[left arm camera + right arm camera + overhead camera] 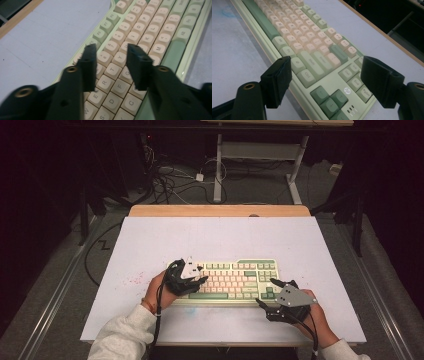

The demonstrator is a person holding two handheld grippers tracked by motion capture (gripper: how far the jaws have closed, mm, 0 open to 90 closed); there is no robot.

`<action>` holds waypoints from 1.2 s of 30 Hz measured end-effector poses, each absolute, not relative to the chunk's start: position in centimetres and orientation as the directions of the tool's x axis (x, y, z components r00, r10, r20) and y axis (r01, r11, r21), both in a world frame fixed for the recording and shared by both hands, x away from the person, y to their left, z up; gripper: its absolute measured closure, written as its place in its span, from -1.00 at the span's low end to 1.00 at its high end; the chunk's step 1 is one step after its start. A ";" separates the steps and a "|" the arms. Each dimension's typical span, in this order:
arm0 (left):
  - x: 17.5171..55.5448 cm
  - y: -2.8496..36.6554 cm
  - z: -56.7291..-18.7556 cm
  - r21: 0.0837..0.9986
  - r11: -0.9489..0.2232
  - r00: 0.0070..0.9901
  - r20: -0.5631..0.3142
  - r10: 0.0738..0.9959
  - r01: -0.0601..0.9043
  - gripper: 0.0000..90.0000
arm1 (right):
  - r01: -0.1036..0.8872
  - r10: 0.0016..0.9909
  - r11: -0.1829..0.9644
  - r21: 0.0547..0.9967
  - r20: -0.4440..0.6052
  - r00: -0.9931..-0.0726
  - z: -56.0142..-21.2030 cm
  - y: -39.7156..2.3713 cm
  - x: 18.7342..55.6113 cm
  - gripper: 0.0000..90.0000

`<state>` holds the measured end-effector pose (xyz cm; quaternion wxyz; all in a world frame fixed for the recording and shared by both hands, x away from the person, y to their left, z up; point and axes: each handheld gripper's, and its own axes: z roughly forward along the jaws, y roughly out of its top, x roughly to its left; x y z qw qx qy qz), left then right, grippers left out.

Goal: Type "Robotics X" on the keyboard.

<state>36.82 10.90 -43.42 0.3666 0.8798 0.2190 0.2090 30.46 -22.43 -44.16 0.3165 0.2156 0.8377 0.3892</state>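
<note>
Keyboard (235, 281) sat on the white table (150, 240), toward the near edge and roughly centred — cream keys with green modifiers and a green space bar. No cable that I could make out from the high view, but the resolution there was poor, so I can't say either way.

Left gripper (197, 281) hovered over the keyboard's left end, angled toward the middle of the board. In the left gripper view its jaws stood apart above the letter rows, around T, Y and G (117, 65), nothing between the pads. I couldn't tell whether the tips touched the keycaps — they looked to be just above them. Left hand (159, 289) wrapped the gripper body, cream sleeve (122, 335) coming in from the near left corner.

Right gripper (266, 293) was at the keyboard's near right corner, by the arrow cluster. In the right gripper view (325, 82) its jaws were wide apart, straddling that corner: one pad out over the bare table on the near side, the other over the navigation keys by the far right edge. The dark green arrow keys (329, 98) lay between them, low in the frame. Pads clear of the case — nothing clamped. Right hand (312, 312) sat near the table's near edge, grey three-cornered plate (295, 295) on top of the gripper.

Wooden strip (220, 210) ran along the table's far edge.
</note>
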 end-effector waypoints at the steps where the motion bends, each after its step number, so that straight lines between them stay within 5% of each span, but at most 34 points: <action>1: 36.7 11.0 -43.4 0.742 -0.632 0.810 0.217 0.545 0.226 0.06 | 0.116 0.608 0.604 0.789 -0.362 -0.707 -44.2 -22.4 30.5 -0.42; 11: 35.6 12.1 -43.6 0.766 -0.619 0.788 0.269 0.554 0.174 -0.53 | 0.113 0.606 0.603 0.790 -0.361 -0.709 -44.2 -22.4 30.5 -0.42; 27: 33.5 13.9 -44.2 0.767 -0.633 0.772 0.335 0.540 0.109 -0.62 | 0.130 0.611 0.596 0.792 -0.342 -0.714 -44.3 -22.3 30.6 -0.37; 31: 33.1 14.5 -44.4 0.769 -0.629 0.767 0.336 0.546 0.111 -0.62 | 0.128 0.603 0.595 0.793 -0.336 -0.724 -44.4 -22.2 30.5 -0.20; 36: 32.6 15.4 -44.4 0.767 -0.632 0.761 0.347 0.549 0.106 -0.62 | 0.123 0.580 0.599 0.792 -0.323 -0.748 -44.4 -22.1 30.4 0.30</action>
